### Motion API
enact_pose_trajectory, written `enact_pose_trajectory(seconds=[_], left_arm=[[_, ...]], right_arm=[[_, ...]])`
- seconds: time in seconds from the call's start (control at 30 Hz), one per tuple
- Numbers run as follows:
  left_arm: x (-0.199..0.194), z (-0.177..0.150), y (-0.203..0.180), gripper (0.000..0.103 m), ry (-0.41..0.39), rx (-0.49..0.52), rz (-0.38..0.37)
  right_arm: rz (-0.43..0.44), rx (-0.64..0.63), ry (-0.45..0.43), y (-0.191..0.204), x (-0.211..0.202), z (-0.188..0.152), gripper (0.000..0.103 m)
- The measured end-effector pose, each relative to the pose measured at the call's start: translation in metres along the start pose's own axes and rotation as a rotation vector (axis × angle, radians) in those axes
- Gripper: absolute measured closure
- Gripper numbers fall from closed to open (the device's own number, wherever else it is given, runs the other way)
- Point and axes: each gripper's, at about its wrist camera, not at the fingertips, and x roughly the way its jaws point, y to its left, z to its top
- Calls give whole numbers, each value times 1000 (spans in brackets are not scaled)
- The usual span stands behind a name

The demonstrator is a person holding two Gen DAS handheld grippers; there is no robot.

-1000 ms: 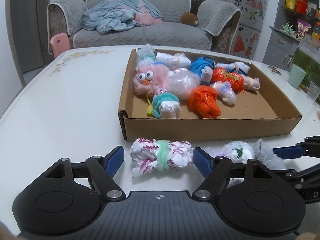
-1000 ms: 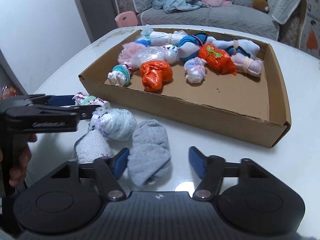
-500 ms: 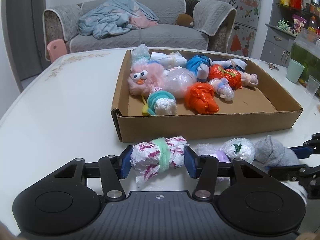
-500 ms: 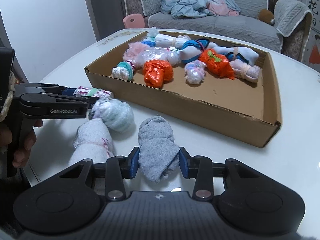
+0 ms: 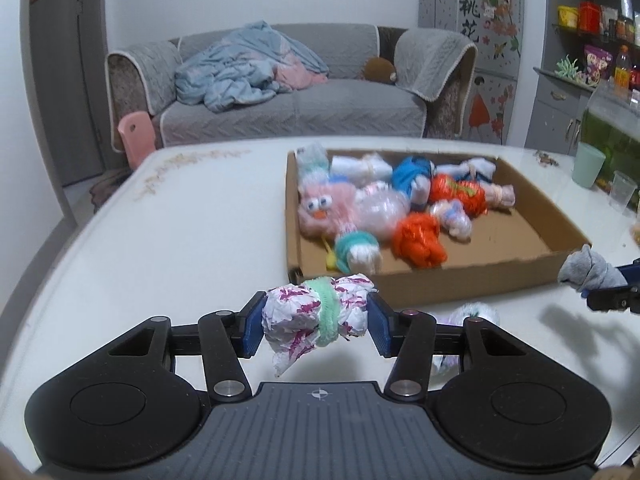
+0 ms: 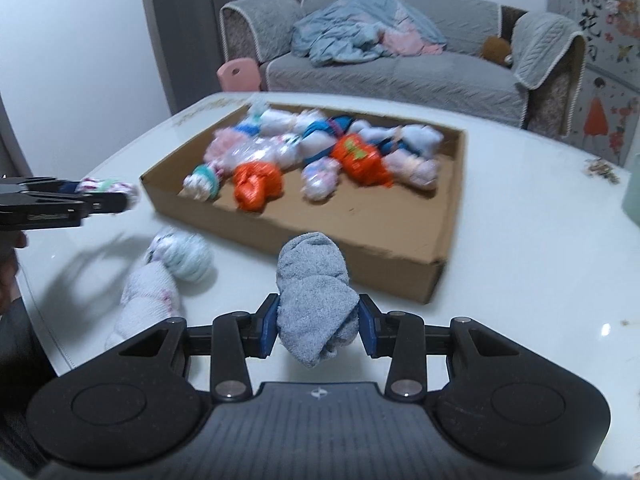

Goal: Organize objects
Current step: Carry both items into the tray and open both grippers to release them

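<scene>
My left gripper (image 5: pixel 316 322) is shut on a white and purple bundle with a green band (image 5: pixel 316 316), held above the table in front of the cardboard tray (image 5: pixel 432 286). My right gripper (image 6: pixel 318 326) is shut on a rolled grey sock (image 6: pixel 314 300), lifted above the table near the tray's front wall (image 6: pixel 320 236). The tray holds several wrapped bundles, a pink fuzzy toy (image 5: pixel 328 210) and an orange bundle (image 5: pixel 418 240). The left gripper with its bundle (image 6: pixel 106 188) shows at the left of the right wrist view. The grey sock (image 5: pixel 588 270) shows at the right of the left wrist view.
A white and teal ball bundle (image 6: pixel 184 256) and a white sock roll (image 6: pixel 144 300) lie on the white table (image 5: pixel 180 220) in front of the tray. A green cup (image 5: pixel 587 166) and a clear cup (image 5: pixel 622 196) stand at the right. A grey sofa (image 5: pixel 288 96) is behind.
Both grippers closed on their items and lifted them off the table: the left on the banded bundle, the right on the grey sock. Both have risen towards the tray.
</scene>
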Motion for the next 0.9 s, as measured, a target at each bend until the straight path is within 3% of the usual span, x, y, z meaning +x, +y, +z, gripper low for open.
enact_pose_trajectory(seconds=[0.23, 0.5, 0.67, 0.9], left_arm=[[-19, 42, -6, 45, -70, 24, -44], [-14, 96, -45, 45, -129, 90, -121], [13, 118, -76, 45, -100, 107, -204], [65, 125, -117, 45, -16, 135, -296]], right_arm=[[-28, -19, -75, -23, -20, 29, 66], [-41, -71, -121, -41, -17, 75, 66], [-13, -98, -118, -48, -3, 95, 66], [15, -140, -69, -50, 23, 106, 66]])
